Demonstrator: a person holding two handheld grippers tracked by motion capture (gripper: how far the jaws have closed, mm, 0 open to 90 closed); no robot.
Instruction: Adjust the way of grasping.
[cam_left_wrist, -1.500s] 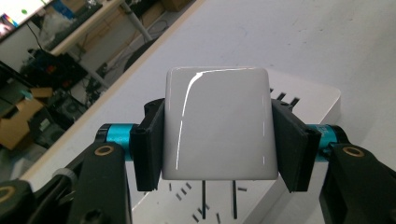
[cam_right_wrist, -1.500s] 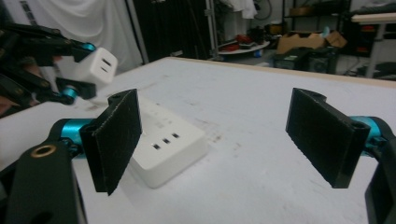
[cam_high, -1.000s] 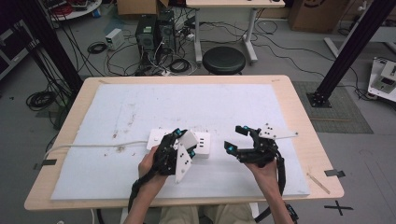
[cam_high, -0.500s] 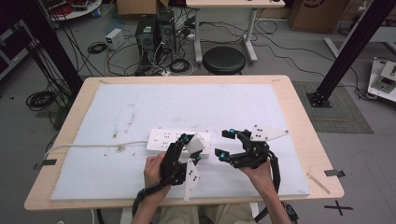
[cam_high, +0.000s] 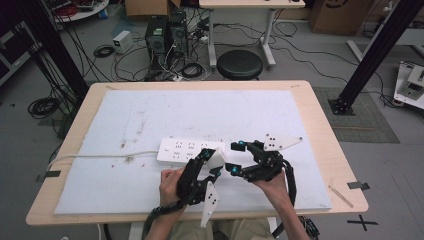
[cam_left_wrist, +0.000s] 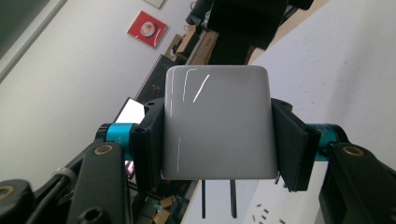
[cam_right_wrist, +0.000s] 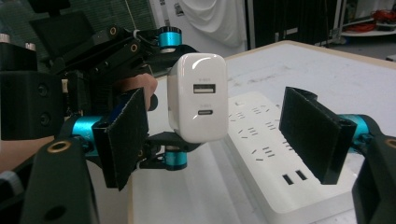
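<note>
A white USB charger (cam_left_wrist: 217, 126) with two flat prongs is clamped by its sides in my left gripper (cam_high: 212, 161), which is shut on it just in front of the white power strip (cam_high: 185, 150). In the right gripper view the charger's port face (cam_right_wrist: 198, 95) looks at me, with the power strip (cam_right_wrist: 275, 154) behind it on the mat. My right gripper (cam_high: 236, 157) is open. Its jaws have just been closing a little, and the charger stands between its pads (cam_right_wrist: 313, 135) without touching them.
The strip's white cord (cam_high: 100, 157) runs off to the left over the white mat (cam_high: 200, 110) that covers the wooden table (cam_high: 327, 150). A black stool (cam_high: 240, 64), computers and cables stand on the floor beyond the far edge.
My left gripper has carried the charger a little toward the person and rightward. The right gripper has swung left, so its jaws now flank the charger.
</note>
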